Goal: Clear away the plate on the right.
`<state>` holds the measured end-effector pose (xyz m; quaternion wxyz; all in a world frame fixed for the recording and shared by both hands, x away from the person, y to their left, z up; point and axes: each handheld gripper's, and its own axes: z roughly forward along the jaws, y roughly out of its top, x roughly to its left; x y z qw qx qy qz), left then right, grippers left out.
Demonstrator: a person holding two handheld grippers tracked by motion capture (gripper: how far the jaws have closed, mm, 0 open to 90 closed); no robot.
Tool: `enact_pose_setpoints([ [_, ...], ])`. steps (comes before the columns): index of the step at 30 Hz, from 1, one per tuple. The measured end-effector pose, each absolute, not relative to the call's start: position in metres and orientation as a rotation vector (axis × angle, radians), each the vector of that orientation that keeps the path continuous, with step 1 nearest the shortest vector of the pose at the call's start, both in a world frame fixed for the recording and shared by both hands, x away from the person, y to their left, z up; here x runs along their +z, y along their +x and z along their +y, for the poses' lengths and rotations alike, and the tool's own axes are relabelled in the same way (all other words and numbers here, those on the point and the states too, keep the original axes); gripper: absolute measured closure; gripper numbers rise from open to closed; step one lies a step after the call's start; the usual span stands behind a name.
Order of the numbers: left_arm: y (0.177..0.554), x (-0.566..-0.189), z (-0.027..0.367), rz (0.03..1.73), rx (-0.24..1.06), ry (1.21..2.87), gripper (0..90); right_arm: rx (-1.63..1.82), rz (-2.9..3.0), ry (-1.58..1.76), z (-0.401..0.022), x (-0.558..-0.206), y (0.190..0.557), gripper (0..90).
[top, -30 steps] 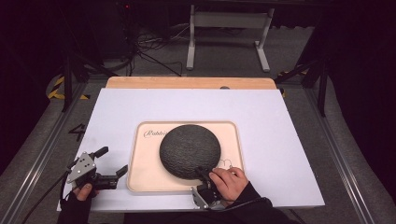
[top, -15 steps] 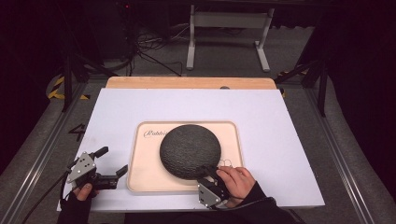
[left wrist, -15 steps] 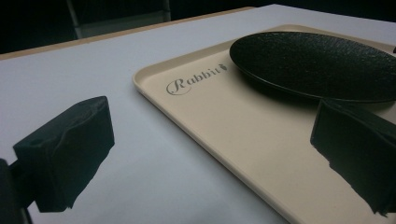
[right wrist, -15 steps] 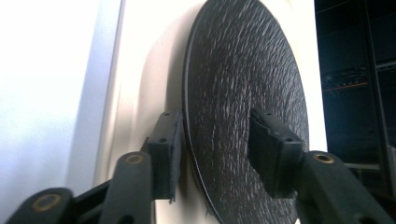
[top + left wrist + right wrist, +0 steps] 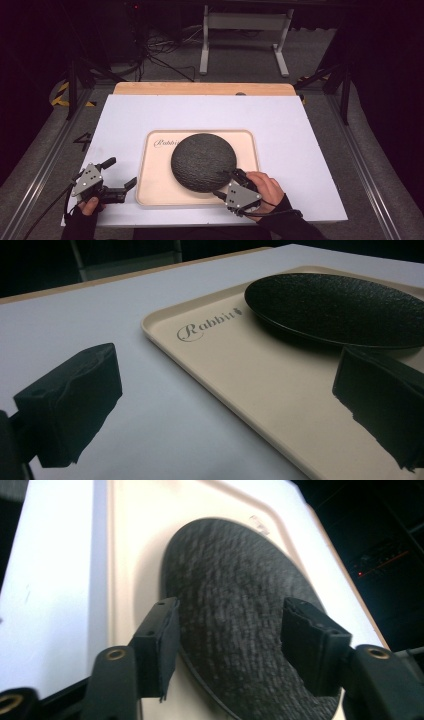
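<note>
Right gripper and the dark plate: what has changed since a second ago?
The right gripper has just opened its jaws off the plate's near rim and drawn back slightly toward the person. The plate, the tray and the open left gripper stayed put.

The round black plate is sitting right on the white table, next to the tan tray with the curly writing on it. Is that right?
Not quite. The black plate sits on the tan tray, not beside it on the white table. The high view shows the tray's rim all around the plate, and the left gripper view shows the plate resting near the tray's curly writing.
</note>
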<state>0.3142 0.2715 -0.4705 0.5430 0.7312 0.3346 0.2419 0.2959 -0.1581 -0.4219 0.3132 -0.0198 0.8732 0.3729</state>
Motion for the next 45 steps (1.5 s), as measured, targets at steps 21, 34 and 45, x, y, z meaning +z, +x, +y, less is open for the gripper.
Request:
enact_pose_setpoints([
  [21,0.314,-0.47,0.272,0.792,0.573,1.738,0.3,1.52,2.108,0.558,-0.228,-0.403,0.324,12.5],
  [34,0.314,-0.47,0.272,0.79,0.567,1.739,0.4,1.514,2.043,0.664,-0.275,-0.407,0.329,5.0],
  [45,0.314,-0.47,0.272,0.784,0.564,1.734,0.4,1.516,2.015,0.717,-0.307,-0.413,0.332,5.7],
])
